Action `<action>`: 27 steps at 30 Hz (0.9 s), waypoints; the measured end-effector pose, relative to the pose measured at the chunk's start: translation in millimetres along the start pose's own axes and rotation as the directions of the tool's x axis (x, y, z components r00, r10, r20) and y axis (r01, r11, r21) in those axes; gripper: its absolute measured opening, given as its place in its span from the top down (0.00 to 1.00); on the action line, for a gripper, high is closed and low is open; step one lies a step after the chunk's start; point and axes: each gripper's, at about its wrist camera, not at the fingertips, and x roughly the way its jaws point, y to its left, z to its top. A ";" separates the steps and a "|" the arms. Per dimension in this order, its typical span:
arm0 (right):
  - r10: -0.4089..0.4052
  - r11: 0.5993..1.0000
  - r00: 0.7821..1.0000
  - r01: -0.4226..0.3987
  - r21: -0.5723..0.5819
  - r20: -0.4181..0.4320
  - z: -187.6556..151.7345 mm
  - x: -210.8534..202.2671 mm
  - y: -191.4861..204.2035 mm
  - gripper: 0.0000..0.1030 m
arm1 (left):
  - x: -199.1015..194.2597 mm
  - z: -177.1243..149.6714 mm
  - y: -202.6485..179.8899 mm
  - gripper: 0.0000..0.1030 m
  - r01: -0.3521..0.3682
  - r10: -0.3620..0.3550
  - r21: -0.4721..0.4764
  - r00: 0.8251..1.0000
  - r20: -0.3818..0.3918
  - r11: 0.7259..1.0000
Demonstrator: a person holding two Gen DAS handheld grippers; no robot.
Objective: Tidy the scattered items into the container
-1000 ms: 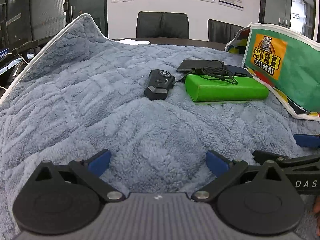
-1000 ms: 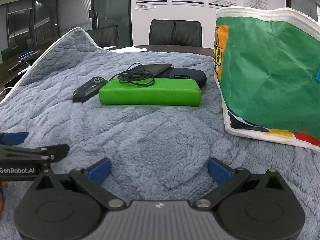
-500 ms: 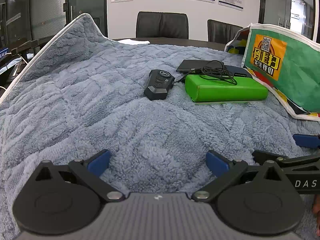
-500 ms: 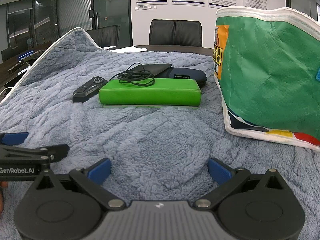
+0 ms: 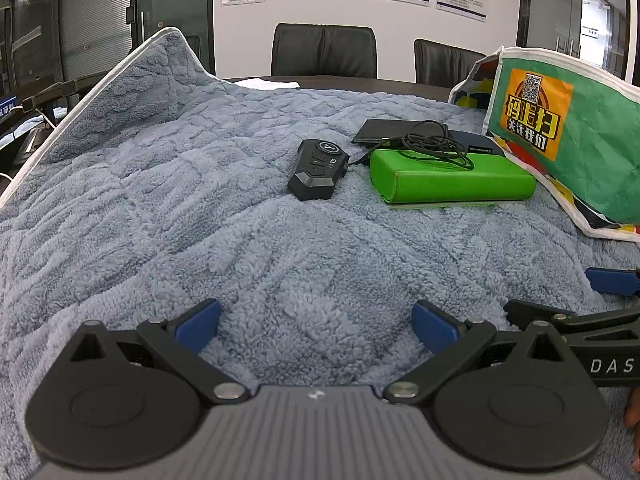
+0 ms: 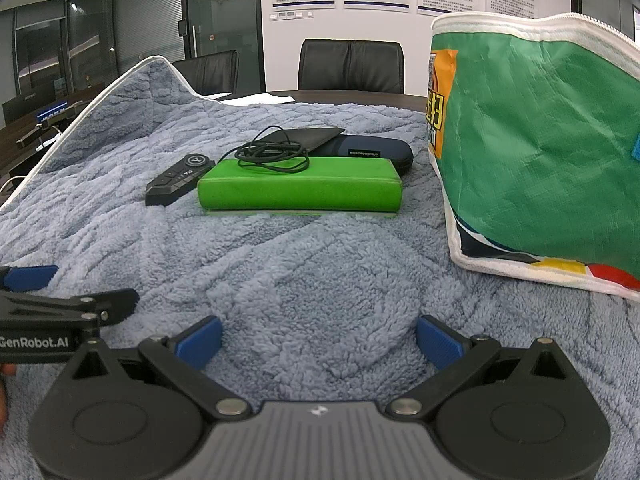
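Note:
A green case (image 5: 452,178) (image 6: 300,188) lies on the blue fleece blanket, with a coiled black cable (image 5: 434,144) (image 6: 274,154) on top. Left of it sits a black remote-like device (image 5: 318,170) (image 6: 180,178). Behind it lie a dark navy case (image 6: 372,152) and a flat black pouch (image 5: 396,130) (image 6: 304,138). The green printed bag (image 5: 568,136) (image 6: 536,148) stands at the right. My left gripper (image 5: 316,322) and right gripper (image 6: 318,338) are both open, low over the blanket, well short of the items, holding nothing.
The blanket (image 5: 160,200) rises in a fold at the back left. Black office chairs (image 5: 324,52) and a dark table edge stand behind it. The right gripper's fingers (image 5: 612,282) show at the left view's right edge.

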 end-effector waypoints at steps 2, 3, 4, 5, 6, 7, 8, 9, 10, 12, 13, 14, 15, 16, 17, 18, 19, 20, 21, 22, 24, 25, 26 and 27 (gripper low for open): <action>0.002 1.000 1.000 -0.002 0.001 0.000 -0.1 0.0 0.1 0.00 | -0.1 0.1 -0.4 0.00 0.000 0.000 0.000 1.000 0.000 1.000; 0.002 1.000 1.000 -0.002 0.002 0.000 -0.1 0.0 0.3 0.00 | 0.1 0.0 -0.2 0.00 -0.001 0.001 0.001 1.000 0.000 1.000; 0.004 1.000 1.000 -0.004 0.002 0.000 -0.1 -0.5 0.1 0.00 | 0.2 -0.1 0.0 0.00 0.000 0.000 0.000 1.000 0.000 1.000; 0.004 1.000 1.000 -0.004 0.003 0.000 0.0 -0.7 0.2 0.00 | -0.1 0.0 -0.1 0.00 0.000 0.000 0.000 1.000 0.000 1.000; 0.005 1.000 1.000 -0.005 0.003 0.000 -0.1 -1.0 0.5 0.00 | 0.2 -0.1 -0.1 0.00 0.000 0.000 0.001 1.000 0.000 1.000; 0.005 1.000 1.000 -0.005 0.003 0.000 0.0 -1.2 0.1 0.00 | 0.3 -0.1 0.0 0.00 0.000 0.000 0.001 1.000 0.000 1.000; 0.005 1.000 1.000 -0.005 0.003 0.000 0.0 -1.1 0.1 0.00 | 0.2 -0.1 0.0 0.00 0.000 0.000 0.000 1.000 0.000 1.000; 0.005 1.000 1.000 -0.005 0.003 0.000 0.0 -1.1 0.2 0.00 | 0.3 -0.2 0.0 0.00 0.000 0.000 0.000 1.000 0.000 1.000; 0.005 1.000 1.000 -0.005 0.003 0.000 0.0 -1.1 0.1 0.00 | 0.3 -0.2 0.0 0.00 0.000 0.000 0.000 1.000 0.000 1.000; 0.005 1.000 1.000 -0.005 0.004 0.000 0.0 -1.2 0.3 0.00 | 0.3 -0.2 0.1 0.00 0.000 0.000 0.000 1.000 0.000 1.000; 0.005 1.000 1.000 -0.005 0.003 0.000 -0.1 -1.2 0.7 0.00 | 0.3 -0.2 0.0 0.00 0.000 0.000 0.000 1.000 0.000 1.000; 0.005 1.000 1.000 -0.005 0.003 0.000 0.1 -1.1 0.0 0.00 | 0.3 -0.2 0.0 0.00 0.000 0.000 0.000 1.000 0.001 1.000; 0.005 1.000 1.000 -0.005 0.003 0.000 0.0 -1.1 0.2 0.00 | 0.3 -0.2 0.1 0.00 0.001 -0.001 0.000 1.000 0.001 1.000; 0.005 1.000 1.000 -0.005 0.002 -0.001 0.0 -1.1 0.0 0.00 | 0.3 -0.3 0.0 0.00 0.001 -0.001 0.000 1.000 0.001 1.000; 0.004 1.000 1.000 -0.004 0.002 -0.001 0.2 -0.9 0.1 0.00 | 0.0 -0.2 -0.1 0.00 0.001 -0.001 0.000 1.000 0.001 1.000; 0.004 1.000 1.000 -0.004 0.002 -0.001 0.2 -1.0 0.2 0.00 | 0.4 -0.3 0.0 0.00 0.001 -0.001 0.000 1.000 0.001 1.000; 0.004 1.000 1.000 -0.004 0.002 -0.002 0.3 -0.9 0.2 0.00 | 0.4 -0.3 0.0 0.00 0.001 -0.001 0.000 1.000 0.001 1.000; 0.003 1.000 1.000 -0.003 0.001 -0.002 0.3 -0.8 0.8 0.00 | 0.3 -0.3 0.0 0.00 0.001 -0.001 0.000 1.000 0.001 1.000; 0.002 1.000 1.000 -0.002 0.000 -0.003 0.1 -1.0 0.9 0.00 | 0.4 -0.3 0.0 0.00 0.001 -0.001 0.000 1.000 0.001 1.000; 0.001 1.000 1.000 -0.001 -0.002 -0.003 0.0 -1.0 0.9 0.00 | 0.4 -0.3 0.0 0.00 0.001 -0.001 0.000 1.000 0.001 1.000; 0.000 1.000 1.000 0.000 0.000 -0.006 0.1 -0.6 0.9 0.00 | 0.5 -0.1 0.1 0.00 0.001 -0.001 -0.001 1.000 -0.001 1.000; 0.001 1.000 1.000 -0.001 -0.002 -0.006 0.2 -0.7 0.7 0.00 | 1.1 0.2 0.1 0.00 0.002 -0.002 0.000 1.000 -0.003 1.000; 0.001 1.000 1.000 -0.001 -0.004 -0.008 0.3 -0.7 0.8 0.00 | 1.6 0.4 -0.2 0.00 0.001 -0.001 0.001 1.000 -0.005 1.000; 0.003 1.000 1.000 -0.003 -0.004 -0.009 0.8 -0.7 0.7 0.00 | 2.0 0.7 -0.4 0.00 0.001 -0.001 0.003 1.000 -0.008 1.000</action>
